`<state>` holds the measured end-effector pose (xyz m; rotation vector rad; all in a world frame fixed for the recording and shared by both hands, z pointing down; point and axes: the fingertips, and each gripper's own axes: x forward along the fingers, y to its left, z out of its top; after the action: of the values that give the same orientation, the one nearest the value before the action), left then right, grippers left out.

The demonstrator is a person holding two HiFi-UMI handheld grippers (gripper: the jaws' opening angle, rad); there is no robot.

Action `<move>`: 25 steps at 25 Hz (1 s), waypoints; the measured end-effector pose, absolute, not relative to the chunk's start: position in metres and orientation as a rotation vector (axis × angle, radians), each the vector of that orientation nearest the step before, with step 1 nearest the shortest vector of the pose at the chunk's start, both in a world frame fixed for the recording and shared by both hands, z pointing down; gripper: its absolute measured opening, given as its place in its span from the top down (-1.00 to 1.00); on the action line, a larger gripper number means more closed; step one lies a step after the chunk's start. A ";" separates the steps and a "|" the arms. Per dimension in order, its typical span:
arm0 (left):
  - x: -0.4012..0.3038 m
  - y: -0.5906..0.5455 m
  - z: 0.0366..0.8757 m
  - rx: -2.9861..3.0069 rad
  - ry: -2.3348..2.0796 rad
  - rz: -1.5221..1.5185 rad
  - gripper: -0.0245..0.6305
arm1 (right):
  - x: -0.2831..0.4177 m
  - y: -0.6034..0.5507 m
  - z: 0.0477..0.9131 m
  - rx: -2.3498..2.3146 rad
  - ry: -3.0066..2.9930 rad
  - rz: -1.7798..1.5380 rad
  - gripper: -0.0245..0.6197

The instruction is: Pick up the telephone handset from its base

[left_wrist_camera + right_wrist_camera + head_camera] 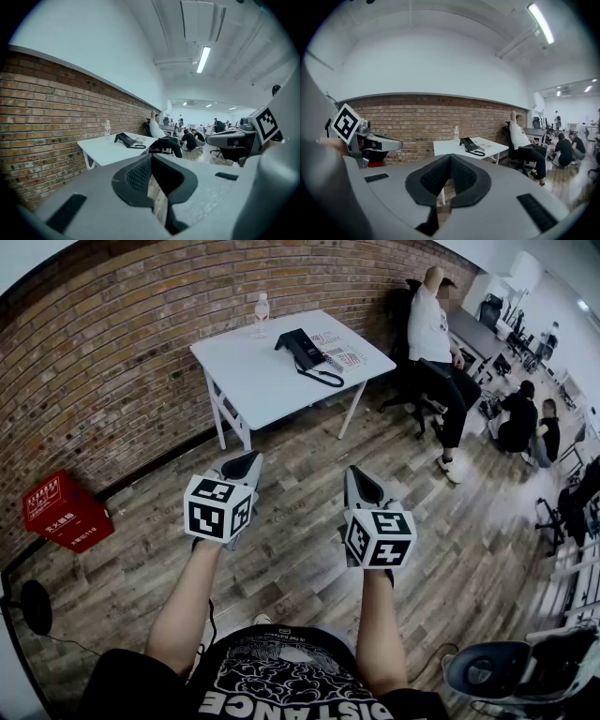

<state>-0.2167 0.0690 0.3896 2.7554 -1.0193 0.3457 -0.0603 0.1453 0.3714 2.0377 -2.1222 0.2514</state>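
Observation:
The black telephone [305, 348] sits on a white folding table [253, 381] against the brick wall, its handset resting on the base and its coiled cord lying in front. It also shows in the left gripper view, telephone [125, 140], and in the right gripper view, telephone [469, 144]. Both grippers hover over the wooden floor, well short of the table. My left gripper [246, 463] [151, 159] is shut with nothing in it. My right gripper [361, 482] [450, 158] is also shut and empty.
A water bottle [262, 312] and papers [339, 351] share the table. A person [436, 329] sits in a chair to its right, with other people [530, 423] crouched further right. A red box [64, 510] stands at the left wall, an office chair [502, 667] at the lower right.

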 end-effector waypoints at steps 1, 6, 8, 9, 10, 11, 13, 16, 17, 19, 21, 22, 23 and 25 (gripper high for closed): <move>-0.217 0.070 0.393 2.754 -1.017 0.348 0.91 | -0.062 0.146 0.374 2.033 -2.126 0.252 0.92; -0.209 0.067 0.403 2.750 -0.977 0.360 0.91 | -0.063 0.144 0.382 2.042 -2.110 0.266 0.92; -0.209 0.060 0.404 2.741 -0.973 0.356 0.91 | -0.064 0.139 0.383 2.039 -2.107 0.267 0.92; -0.209 0.056 0.405 2.738 -0.975 0.355 0.91 | -0.064 0.135 0.383 2.036 -2.109 0.268 0.92; -0.208 0.052 0.405 2.737 -0.977 0.353 0.91 | -0.063 0.132 0.384 2.034 -2.111 0.270 0.92; -0.206 0.049 0.406 2.736 -0.977 0.351 0.91 | -0.061 0.129 0.385 2.034 -2.113 0.272 0.92; -0.198 0.042 0.407 2.735 -0.973 0.342 0.91 | -0.053 0.123 0.387 2.036 -2.116 0.271 0.92; -0.181 0.030 0.408 2.735 -0.969 0.331 0.90 | -0.038 0.110 0.388 2.031 -2.134 0.262 0.92; -0.174 0.026 0.409 2.736 -0.967 0.332 0.90 | -0.032 0.105 0.389 2.029 -2.141 0.260 0.92; -0.159 0.015 0.411 2.735 -0.966 0.333 0.90 | -0.018 0.093 0.391 2.020 -2.154 0.258 0.92; -0.144 -0.001 0.412 2.727 -0.987 0.328 0.90 | -0.004 0.074 0.392 1.999 -2.178 0.257 0.92; -0.138 -0.010 0.412 2.721 -1.004 0.322 0.90 | 0.002 0.064 0.393 1.982 -2.194 0.256 0.92; -0.130 -0.019 0.411 2.714 -1.021 0.316 0.90 | 0.010 0.054 0.394 1.965 -2.207 0.255 0.92; -0.112 -0.036 0.410 2.701 -1.042 0.304 0.90 | 0.027 0.036 0.395 1.937 -2.223 0.254 0.92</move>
<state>-0.1116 -0.0361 0.4099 2.7006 -1.0421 0.3039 0.0268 0.0363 0.3950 1.9373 -2.2232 0.2538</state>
